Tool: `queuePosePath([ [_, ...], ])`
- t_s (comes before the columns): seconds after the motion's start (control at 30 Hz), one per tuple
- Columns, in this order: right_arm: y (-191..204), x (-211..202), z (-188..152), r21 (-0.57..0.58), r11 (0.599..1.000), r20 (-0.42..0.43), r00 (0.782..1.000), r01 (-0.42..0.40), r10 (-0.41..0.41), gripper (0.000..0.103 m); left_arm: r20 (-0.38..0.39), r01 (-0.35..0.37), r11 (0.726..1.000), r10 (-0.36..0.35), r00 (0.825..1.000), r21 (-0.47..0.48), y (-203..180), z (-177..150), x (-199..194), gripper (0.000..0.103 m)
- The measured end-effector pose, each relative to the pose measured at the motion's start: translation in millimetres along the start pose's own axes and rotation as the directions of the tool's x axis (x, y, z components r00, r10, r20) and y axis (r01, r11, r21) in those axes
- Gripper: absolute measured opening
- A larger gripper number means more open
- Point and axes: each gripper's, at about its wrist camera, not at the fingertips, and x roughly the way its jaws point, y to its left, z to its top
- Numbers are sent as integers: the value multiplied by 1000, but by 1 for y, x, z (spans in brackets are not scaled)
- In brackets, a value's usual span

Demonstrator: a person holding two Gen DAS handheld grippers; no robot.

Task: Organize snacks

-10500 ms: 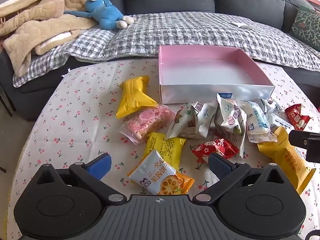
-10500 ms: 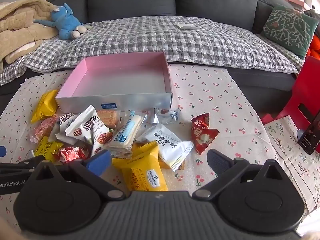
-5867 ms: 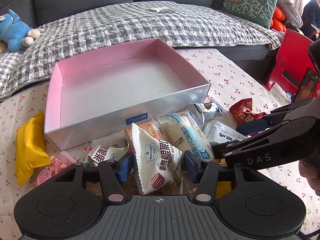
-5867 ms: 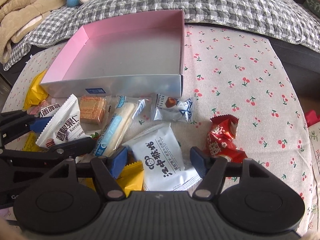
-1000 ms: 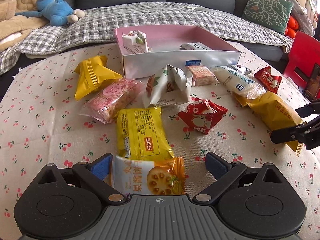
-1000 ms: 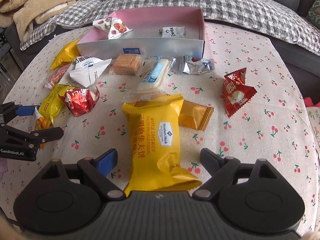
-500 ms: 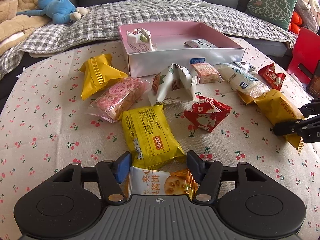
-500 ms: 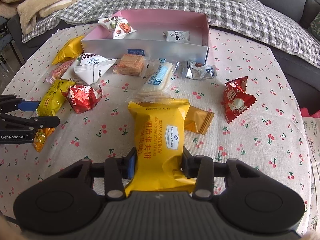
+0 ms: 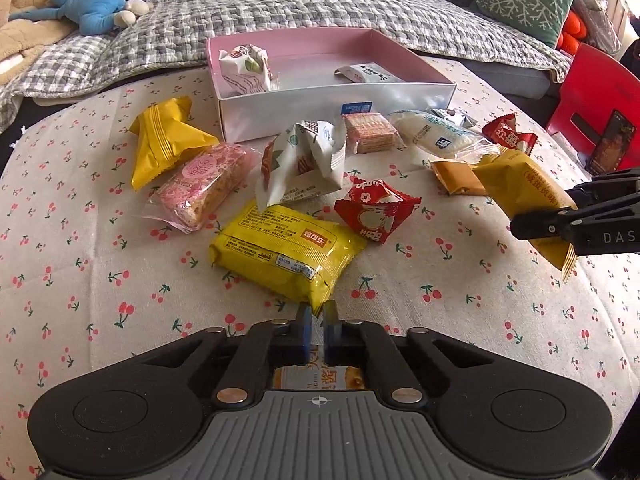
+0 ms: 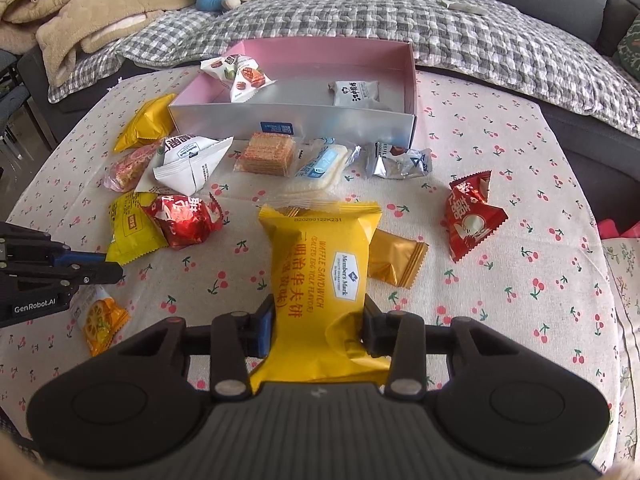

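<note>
My left gripper [image 9: 316, 316] is shut on a small orange biscuit packet [image 9: 320, 376], seen below its fingers in the right wrist view [image 10: 100, 320]. My right gripper [image 10: 318, 322] is shut on a big yellow waffle sandwich packet [image 10: 320, 272], which also shows in the left wrist view [image 9: 524, 188]. The pink box [image 9: 400, 96] stands at the back and holds two white packets [image 10: 240, 74] [image 10: 356, 92]. Several loose snacks lie in front of it.
A yellow flat packet [image 9: 284, 248] and a red packet [image 9: 372, 208] lie just ahead of my left gripper. A sofa with a checked blanket [image 10: 400, 16] and a blue plush toy [image 9: 96, 4] is behind the table. A red chair [image 9: 596, 92] stands at the right.
Both grippers closed: the left onto the orange biscuit packet, the right onto the yellow waffle sandwich packet. Earlier, two white packets went into the box.
</note>
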Motion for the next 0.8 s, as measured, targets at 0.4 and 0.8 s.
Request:
queuePosePath([
  [0.4, 0, -3, 2, 18, 1000, 1, 1000, -15, 15, 37, 56, 18, 997, -22, 998, 71, -11, 4, -11, 7],
  [0.8, 2, 4, 6, 19, 1000, -21, 1000, -20, 20, 37, 93, -51, 996, 58, 994, -79, 2, 24, -3, 73],
])
